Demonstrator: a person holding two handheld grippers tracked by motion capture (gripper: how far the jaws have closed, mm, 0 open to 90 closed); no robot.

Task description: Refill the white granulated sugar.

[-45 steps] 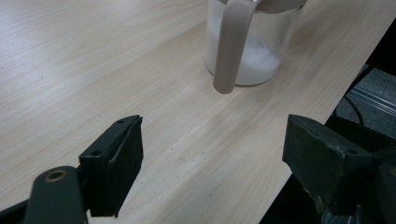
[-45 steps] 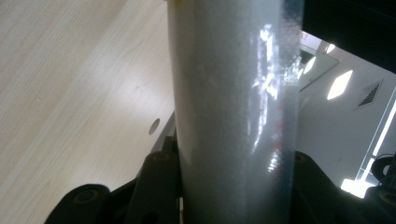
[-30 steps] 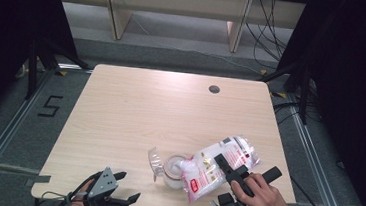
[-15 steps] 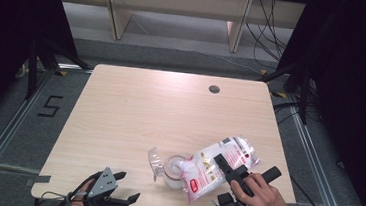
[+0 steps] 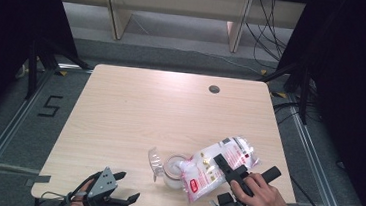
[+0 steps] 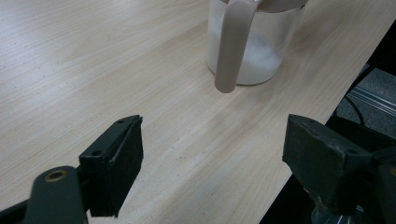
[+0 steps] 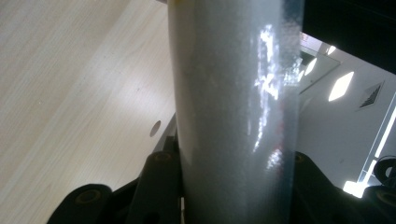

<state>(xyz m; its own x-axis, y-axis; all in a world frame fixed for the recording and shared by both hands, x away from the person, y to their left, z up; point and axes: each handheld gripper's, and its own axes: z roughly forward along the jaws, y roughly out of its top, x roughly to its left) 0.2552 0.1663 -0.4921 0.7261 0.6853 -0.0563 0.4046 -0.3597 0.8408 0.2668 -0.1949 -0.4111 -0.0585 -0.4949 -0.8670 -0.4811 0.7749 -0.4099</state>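
Observation:
A clear plastic bag of white granules (image 5: 218,161), with red and pink print, lies tilted with its lower end over the mouth of a glass jar (image 5: 172,172) near the table's front edge. My right gripper (image 5: 222,162) is shut on the bag; in the right gripper view the bag (image 7: 233,107) stands squeezed between the two black jaws. The jar (image 6: 254,56) holds some white granules, and a beige strip (image 6: 231,46) hangs down its side. My left gripper (image 5: 126,187) rests open at the front left, jaws wide apart (image 6: 215,140) with nothing between them, pointing toward the jar.
A clear lid flap (image 5: 154,160) sticks out to the left of the jar. The wooden table (image 5: 135,114) has a round cable hole (image 5: 214,89) at the back right. Its front edge runs just below both hands. Black curtains and shelf legs stand beyond it.

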